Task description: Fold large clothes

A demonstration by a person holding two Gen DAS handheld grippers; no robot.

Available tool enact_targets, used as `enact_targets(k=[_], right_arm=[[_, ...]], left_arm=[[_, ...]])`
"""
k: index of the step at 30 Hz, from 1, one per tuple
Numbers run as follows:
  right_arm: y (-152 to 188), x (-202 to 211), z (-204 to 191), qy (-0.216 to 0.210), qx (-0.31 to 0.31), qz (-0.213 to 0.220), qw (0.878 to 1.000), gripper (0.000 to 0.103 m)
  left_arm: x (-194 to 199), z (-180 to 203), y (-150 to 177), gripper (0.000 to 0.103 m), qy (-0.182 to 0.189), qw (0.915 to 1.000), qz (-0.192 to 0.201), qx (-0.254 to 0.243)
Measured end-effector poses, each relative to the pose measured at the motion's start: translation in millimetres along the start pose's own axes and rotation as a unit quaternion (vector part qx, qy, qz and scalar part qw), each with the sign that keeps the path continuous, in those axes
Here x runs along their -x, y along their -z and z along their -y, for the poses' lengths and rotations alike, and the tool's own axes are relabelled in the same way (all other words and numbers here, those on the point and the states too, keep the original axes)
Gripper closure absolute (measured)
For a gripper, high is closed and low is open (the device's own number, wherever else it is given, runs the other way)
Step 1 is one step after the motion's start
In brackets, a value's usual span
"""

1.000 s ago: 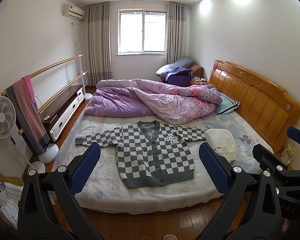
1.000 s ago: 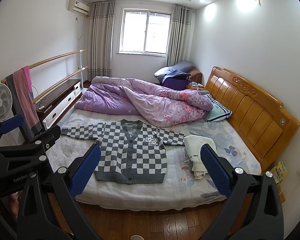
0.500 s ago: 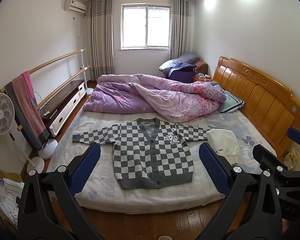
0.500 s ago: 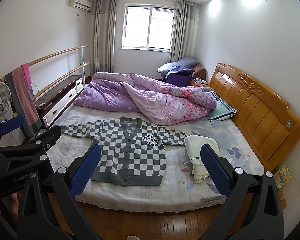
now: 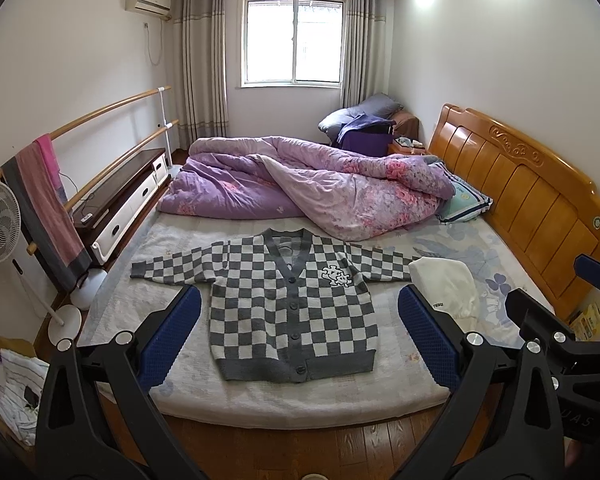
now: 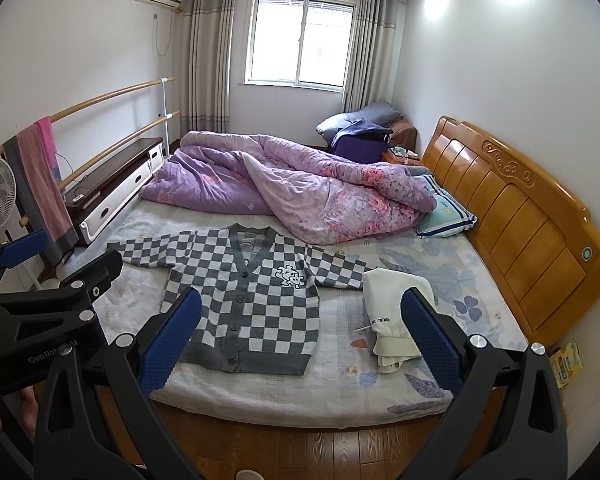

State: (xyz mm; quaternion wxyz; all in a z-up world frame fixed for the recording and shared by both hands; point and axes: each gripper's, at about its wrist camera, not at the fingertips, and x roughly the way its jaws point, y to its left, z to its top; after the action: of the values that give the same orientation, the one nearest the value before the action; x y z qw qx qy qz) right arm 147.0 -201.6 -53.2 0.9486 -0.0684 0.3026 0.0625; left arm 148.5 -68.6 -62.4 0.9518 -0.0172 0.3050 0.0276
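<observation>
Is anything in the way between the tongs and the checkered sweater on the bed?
Nothing visible blocks them. Both the left tongs and right tongs are open, with only bare floor and bed edge before the checkered sweater. The folded white garment lies beside it.

checkered cardigan (image 5: 292, 300) flat on the bed (image 5: 260, 396), wide-open left tool (image 5: 298, 340) before it, perhaps above the floor

Each claw is a black plastic frame with triangular cut-outs and silver screw heads at its joints. The left claw (image 5: 298, 338) and right claw (image 6: 302, 334) carry fingers faced with dimpled blue pads (image 6: 170, 342). White lettering, possibly "GenRobot", marks one black body; a sliver of bare skin shows beneath it.
</observation>
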Motion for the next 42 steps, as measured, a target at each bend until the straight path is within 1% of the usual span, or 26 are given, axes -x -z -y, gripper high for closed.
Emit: enact_targets(k=[3, 9, 17, 21, 25, 28, 32, 33, 35, 37, 38, 40, 42], right_arm=[[-1, -11, 6, -0.005, -0.005, -0.013, 1.0, 0.007], [-8, -31, 4, -0.003, -0.01, -0.022, 1.0, 0.007], [-27, -64, -15, 0.007, -0.001, -0.032, 0.999, 0.007], [-41, -90, -40, 0.016, -0.003, -0.035, 0.999, 0.007], [-58, -117, -66, 0.027, -0.009, -0.036, 0.999, 0.007], [-77, -142, -98, 0.03, -0.021, -0.041, 0.999, 0.007], [-100, -178, -139, 0.037, -0.023, -0.063, 0.997, 0.007], [-108, -189, -153, 0.032, -0.028, -0.071, 0.997, 0.007], [-122, -213, -182, 0.02, -0.031, -0.084, 0.996, 0.007], [-131, -232, -207, 0.01, -0.03, -0.094, 0.995, 0.007], [-137, -248, -225, 0.002, -0.027, -0.102, 0.994, 0.007], [-142, -271, -249, -0.01, -0.017, -0.11, 0.994, 0.007], [-144, -305, -280, -0.026, 0.004, -0.126, 0.992, 0.007]], left_arm=[[-12, 2, -4, 0.005, 0.002, 0.9999, -0.01, -0.002], [-37, 2, -15, 0.005, 0.007, 0.9998, -0.019, -0.007], [-79, -29, -32, 0.005, 0.021, 0.9993, -0.03, 0.004], [-105, -53, -42, 0.005, 0.03, 0.9991, -0.032, 0.003], [-140, -91, -60, 0.005, 0.047, 0.9982, -0.038, 0.001], [-172, -133, -77, 0.005, 0.071, 0.9959, -0.056, 0.005], [-207, -184, -94, 0.005, 0.08, 0.9938, -0.077, 0.002], [-217, -200, -99, 0.005, 0.079, 0.9933, -0.084, 0.001], [-232, -232, -108, 0.005, 0.071, 0.9938, -0.085, 0.003], [-246, -260, -112, 0.005, 0.065, 0.9941, -0.086, 0.007], [-257, -280, -113, 0.005, 0.064, 0.9939, -0.089, 0.012], [-279, -313, -111, 0.005, 0.07, 0.9925, -0.096, 0.025], [-307, -351, -103, 0.005, 0.08, 0.9893, -0.11, 0.053]])
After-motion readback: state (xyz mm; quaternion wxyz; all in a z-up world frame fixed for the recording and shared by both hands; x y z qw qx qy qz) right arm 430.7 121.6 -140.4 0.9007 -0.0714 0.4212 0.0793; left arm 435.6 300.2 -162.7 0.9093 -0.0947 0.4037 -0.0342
